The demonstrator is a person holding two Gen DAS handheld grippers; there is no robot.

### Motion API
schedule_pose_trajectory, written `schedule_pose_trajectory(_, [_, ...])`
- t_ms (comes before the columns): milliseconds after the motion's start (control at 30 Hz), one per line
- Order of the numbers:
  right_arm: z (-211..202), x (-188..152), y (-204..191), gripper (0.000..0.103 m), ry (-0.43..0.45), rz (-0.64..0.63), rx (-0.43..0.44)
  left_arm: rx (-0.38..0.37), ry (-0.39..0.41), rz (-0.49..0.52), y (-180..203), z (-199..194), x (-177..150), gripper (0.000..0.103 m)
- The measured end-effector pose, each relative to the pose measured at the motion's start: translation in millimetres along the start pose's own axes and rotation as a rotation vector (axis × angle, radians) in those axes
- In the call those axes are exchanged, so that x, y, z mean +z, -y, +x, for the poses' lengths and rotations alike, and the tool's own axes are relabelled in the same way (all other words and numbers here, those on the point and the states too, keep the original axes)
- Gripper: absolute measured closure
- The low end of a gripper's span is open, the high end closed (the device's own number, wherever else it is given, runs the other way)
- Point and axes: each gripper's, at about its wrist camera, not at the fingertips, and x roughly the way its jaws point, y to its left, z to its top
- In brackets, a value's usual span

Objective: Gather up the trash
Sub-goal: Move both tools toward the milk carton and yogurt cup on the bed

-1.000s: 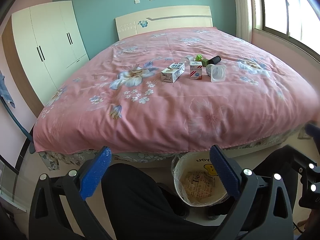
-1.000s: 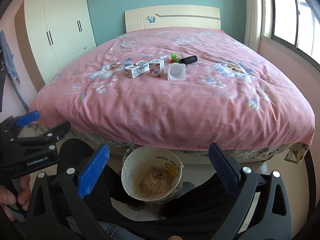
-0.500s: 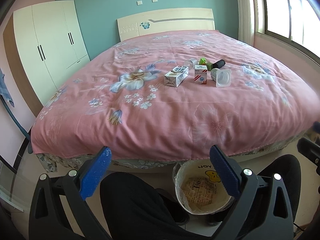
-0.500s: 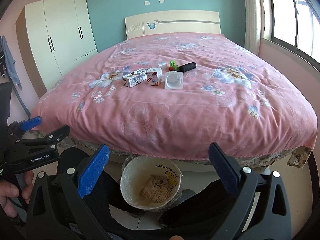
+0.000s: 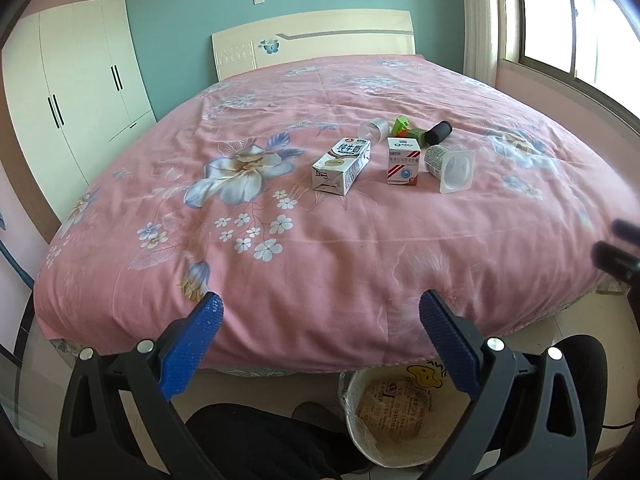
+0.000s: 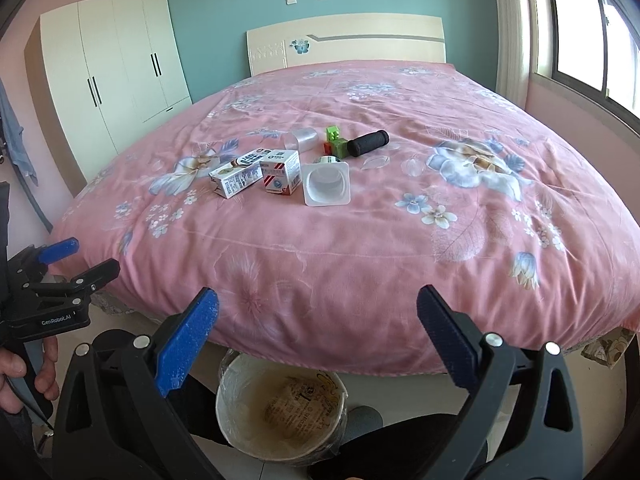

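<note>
On the pink floral bed (image 5: 280,272) (image 6: 480,264) lies a cluster of trash: a milk carton (image 5: 341,165) (image 6: 237,178), a small red-and-white box (image 5: 403,160) (image 6: 281,171), a white yogurt cup on its side (image 5: 451,165) (image 6: 326,183), a clear plastic cup (image 5: 372,129) (image 6: 301,139), green blocks (image 5: 404,127) (image 6: 335,141) and a black cylinder (image 5: 438,132) (image 6: 368,142). A lined waste bin (image 5: 404,412) (image 6: 282,404) stands on the floor at the bed's foot. My left gripper (image 5: 320,312) and right gripper (image 6: 318,308) both hover open and empty above the bed's near edge.
A white wardrobe (image 5: 76,92) (image 6: 116,68) stands at the left wall and a window (image 5: 580,20) at the right. Dark-trousered legs (image 5: 260,440) flank the bin. A hand holds the left gripper's body (image 6: 52,300) at the right view's left edge.
Both grippers have risen and moved forward toward the bed, so the trash appears nearer. Jaws stay open and nothing has been picked up.
</note>
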Motion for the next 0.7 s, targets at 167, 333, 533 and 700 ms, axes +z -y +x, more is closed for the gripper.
schedule_pose_trajectory(167, [40.8, 27.5, -1.8, 0.006, -0.021, -0.022, 0.008, 0.017, -0.051, -0.025, -5.5, 37.7, 22.6, 0.003])
schedule_pose_trajectory(333, [69.3, 41.5, -4.4, 0.006, -0.054, -0.054, 0.017, 0.008, -0.076, -0.022, -10.3, 65.1, 38.3, 0.003])
schedule_pose_trajectory(533, [96.7, 56.8, -4.3, 0.006, -0.086, -0.099, 0.006, 0.000, -0.103, 0.008, -9.7, 94.0, 58.5, 0.003])
schedule_pose_trajectory(700, [120.4, 68.6, 2.9, 0.006, -0.115, -0.108, 0.009, -0.020, -0.095, 0.065, -2.4, 108.7, 77.3, 0.003])
